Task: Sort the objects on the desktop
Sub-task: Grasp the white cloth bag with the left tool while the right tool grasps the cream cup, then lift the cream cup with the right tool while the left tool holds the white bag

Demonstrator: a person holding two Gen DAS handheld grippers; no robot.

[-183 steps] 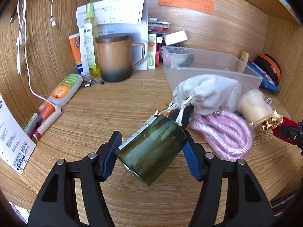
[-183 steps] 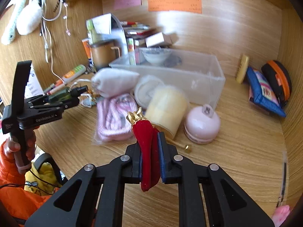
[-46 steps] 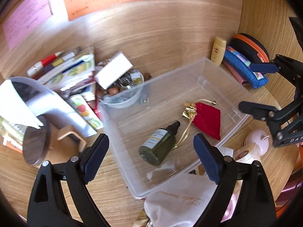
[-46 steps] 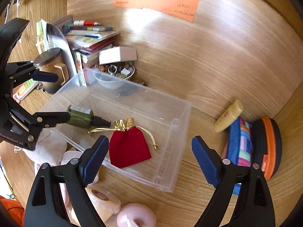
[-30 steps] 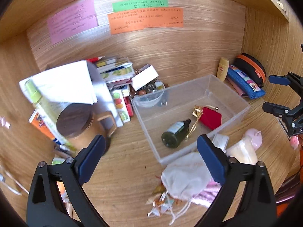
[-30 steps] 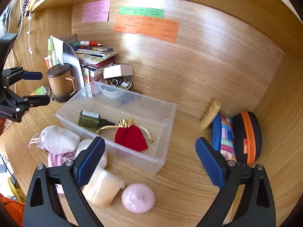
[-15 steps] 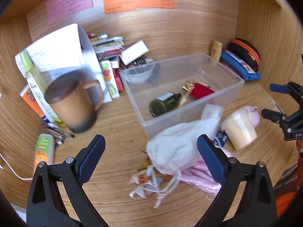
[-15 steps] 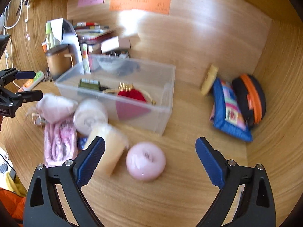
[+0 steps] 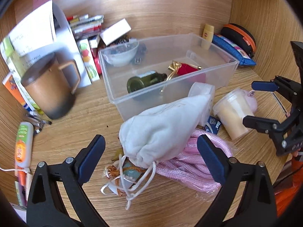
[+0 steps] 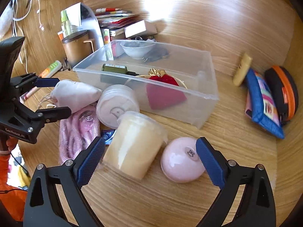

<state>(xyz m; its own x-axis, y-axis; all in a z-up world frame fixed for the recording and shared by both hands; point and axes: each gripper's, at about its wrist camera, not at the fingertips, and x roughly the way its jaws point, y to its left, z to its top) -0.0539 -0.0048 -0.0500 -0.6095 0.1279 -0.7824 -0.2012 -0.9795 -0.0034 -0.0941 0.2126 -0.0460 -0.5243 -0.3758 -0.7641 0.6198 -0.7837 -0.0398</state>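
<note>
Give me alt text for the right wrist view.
The right hand-held gripper, jaws open, hovers over a cream cup and pink round case on a wooden desk. Behind, a clear bin holds a green bottle and red pouch.

I'm looking along my left claw (image 9: pixel 150 156): two matte black arms, each carrying silver screw heads and ending in a dark blue pad (image 9: pixel 90 158). My right claw (image 10: pixel 149 158) is showing the same build — its blue pads (image 10: pixel 208 163) are ribbed along the inner face. Seen from the right wrist camera, the left claw's black body is wearing white "GenRobot.AI" lettering. Below it I'm seeing an orange sleeve (image 10: pixel 9 194), a bit of skin — and a thin black cable hanging.
</note>
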